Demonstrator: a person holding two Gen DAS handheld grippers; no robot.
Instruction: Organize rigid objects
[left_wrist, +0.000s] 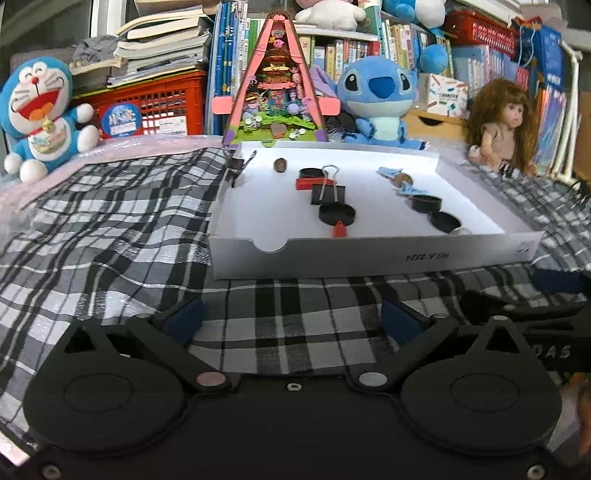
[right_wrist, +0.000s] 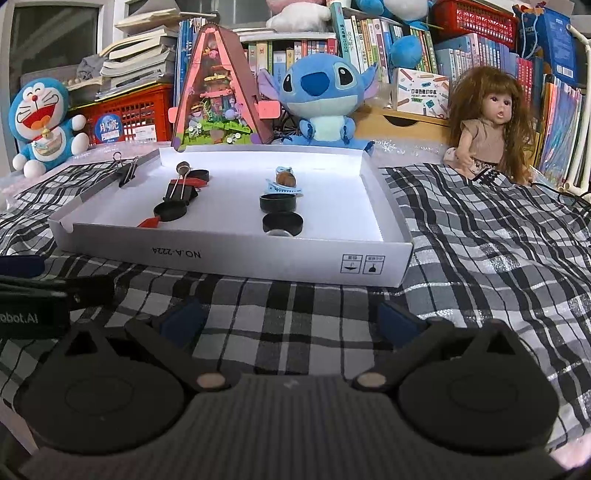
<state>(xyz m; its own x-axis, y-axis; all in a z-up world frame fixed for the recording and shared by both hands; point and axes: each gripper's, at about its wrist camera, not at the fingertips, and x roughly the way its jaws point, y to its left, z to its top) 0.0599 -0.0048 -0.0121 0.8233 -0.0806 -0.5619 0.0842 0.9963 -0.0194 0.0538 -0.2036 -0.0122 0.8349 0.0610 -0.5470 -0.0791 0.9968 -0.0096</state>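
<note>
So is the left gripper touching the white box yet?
Apart. The left wrist view shows checked cloth between the open left gripper and the white box.

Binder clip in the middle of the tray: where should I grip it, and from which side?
Probably grip the binder clip by its black body, coming from above; the wire handles are thin and springy. The black lid crowds its near edge, so set the fingers across its sides. Both grippers are open.

Black caps (right_wrist: 277, 203), binder clips (right_wrist: 180, 192), walnuts (right_wrist: 286, 179) lying inside white tray (right_wrist: 236, 254).
</note>
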